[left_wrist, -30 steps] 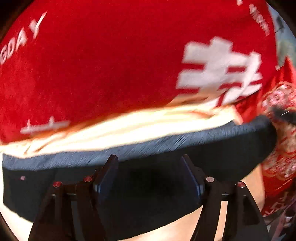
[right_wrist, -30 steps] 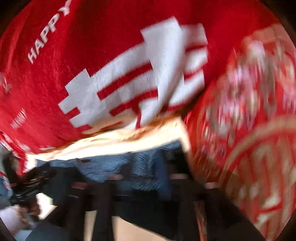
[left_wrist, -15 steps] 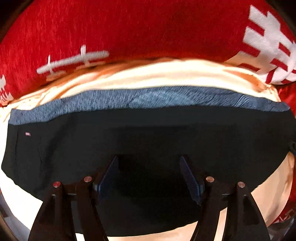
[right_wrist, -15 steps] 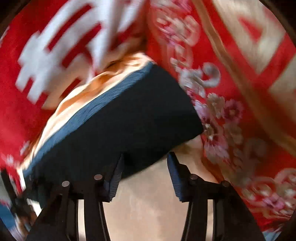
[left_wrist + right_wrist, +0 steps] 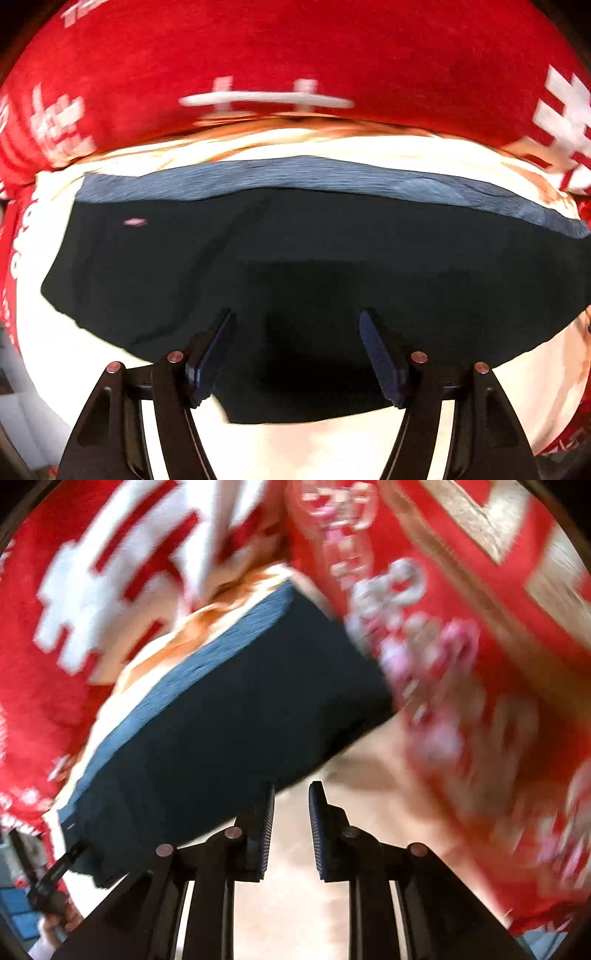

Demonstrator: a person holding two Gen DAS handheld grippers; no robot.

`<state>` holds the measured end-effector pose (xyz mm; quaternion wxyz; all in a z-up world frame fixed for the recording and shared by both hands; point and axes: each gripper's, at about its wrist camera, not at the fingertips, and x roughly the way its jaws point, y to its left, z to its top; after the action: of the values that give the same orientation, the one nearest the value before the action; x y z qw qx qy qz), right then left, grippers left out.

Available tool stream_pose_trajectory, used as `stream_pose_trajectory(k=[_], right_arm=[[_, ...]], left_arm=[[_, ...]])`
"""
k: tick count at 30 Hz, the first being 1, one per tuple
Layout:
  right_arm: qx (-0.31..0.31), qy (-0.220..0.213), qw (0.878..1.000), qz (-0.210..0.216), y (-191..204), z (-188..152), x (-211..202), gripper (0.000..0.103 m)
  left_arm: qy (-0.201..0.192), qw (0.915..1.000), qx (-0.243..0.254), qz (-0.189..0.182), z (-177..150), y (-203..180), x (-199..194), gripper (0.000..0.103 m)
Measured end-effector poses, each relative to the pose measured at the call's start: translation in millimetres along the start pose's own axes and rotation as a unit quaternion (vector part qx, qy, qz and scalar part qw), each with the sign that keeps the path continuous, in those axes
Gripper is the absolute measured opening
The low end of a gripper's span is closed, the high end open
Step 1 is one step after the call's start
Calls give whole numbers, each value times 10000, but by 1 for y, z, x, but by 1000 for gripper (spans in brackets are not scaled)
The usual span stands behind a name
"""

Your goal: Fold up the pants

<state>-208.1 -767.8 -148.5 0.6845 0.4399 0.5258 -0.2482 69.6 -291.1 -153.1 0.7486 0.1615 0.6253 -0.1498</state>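
Your left gripper (image 5: 295,354) hangs wide and empty over the pants (image 5: 314,266), which lie flat on the cream sheet (image 5: 332,450), while your right gripper (image 5: 291,827) is closing, nothing between, just off their edge

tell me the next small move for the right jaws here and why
Probably shift the right gripper a little left onto the dark pants edge before it shuts: its jaws are closing, yet only bare cream surface shows between them, with the fabric's edge just beside the left jaw.
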Motion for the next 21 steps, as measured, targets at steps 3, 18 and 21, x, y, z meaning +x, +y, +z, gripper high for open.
stream_pose_trajectory(k=[3,18,21], right_arm=[[-295,316,9969,658,38,-30,-1,36],[-348,1679,9456,2765,254,-181,142,48],[-191,1512,9475,2812,262,-187,154,46]], left_arm=[[64,9996,-248,101,-7,40,-1,70],[-347,9965,114,746,24,197,50,70],[-383,9973,53,619,25,216,59,71]])
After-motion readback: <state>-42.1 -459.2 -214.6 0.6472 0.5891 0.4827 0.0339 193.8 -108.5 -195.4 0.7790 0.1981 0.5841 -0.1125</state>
